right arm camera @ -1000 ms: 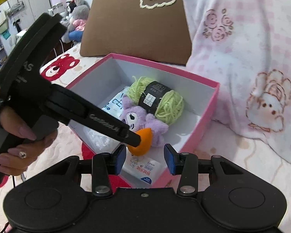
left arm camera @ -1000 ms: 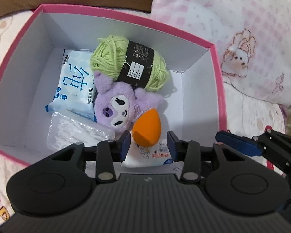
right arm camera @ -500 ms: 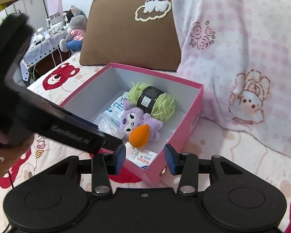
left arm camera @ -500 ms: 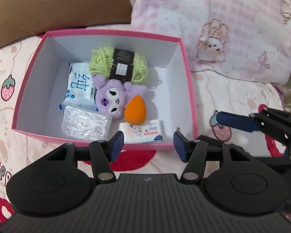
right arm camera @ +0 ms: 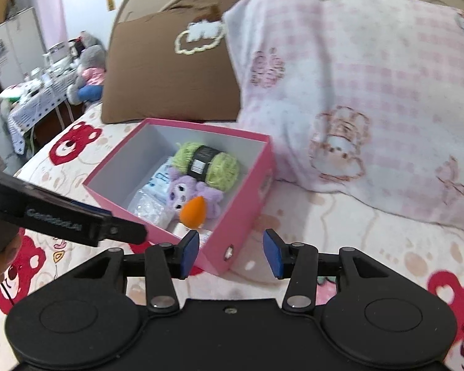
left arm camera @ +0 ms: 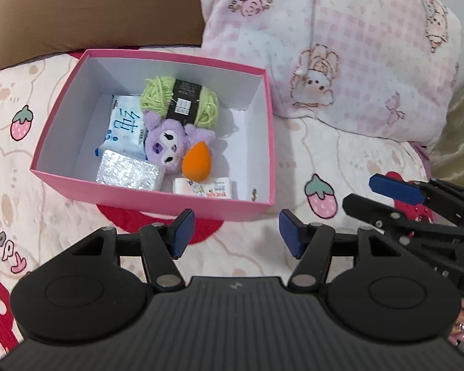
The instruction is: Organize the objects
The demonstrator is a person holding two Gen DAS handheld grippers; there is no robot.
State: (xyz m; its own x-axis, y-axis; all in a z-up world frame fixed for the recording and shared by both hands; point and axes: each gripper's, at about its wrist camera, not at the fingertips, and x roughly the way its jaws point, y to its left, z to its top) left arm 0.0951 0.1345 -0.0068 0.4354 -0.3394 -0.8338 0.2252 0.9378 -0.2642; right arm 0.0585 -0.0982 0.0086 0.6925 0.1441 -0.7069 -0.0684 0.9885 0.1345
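A pink box sits on the bed. Inside lie a green yarn ball, a purple plush, an orange sponge egg, a blue-and-white wipes pack, a clear foil pack and a small white packet. My left gripper hangs above the box's near wall, its jaws opening, nothing between them. My right gripper is over the box's near corner, jaws also opening and empty.
A pink checked pillow lies right of the box, a brown cushion behind it. The bedsheet carries bear and strawberry prints. A hand shows at the lower right. A cluttered table stands far left.
Both grippers have pulled back and up from the box. The left jaws let go of the orange sponge egg, which now lies in the box, and have spread wider.
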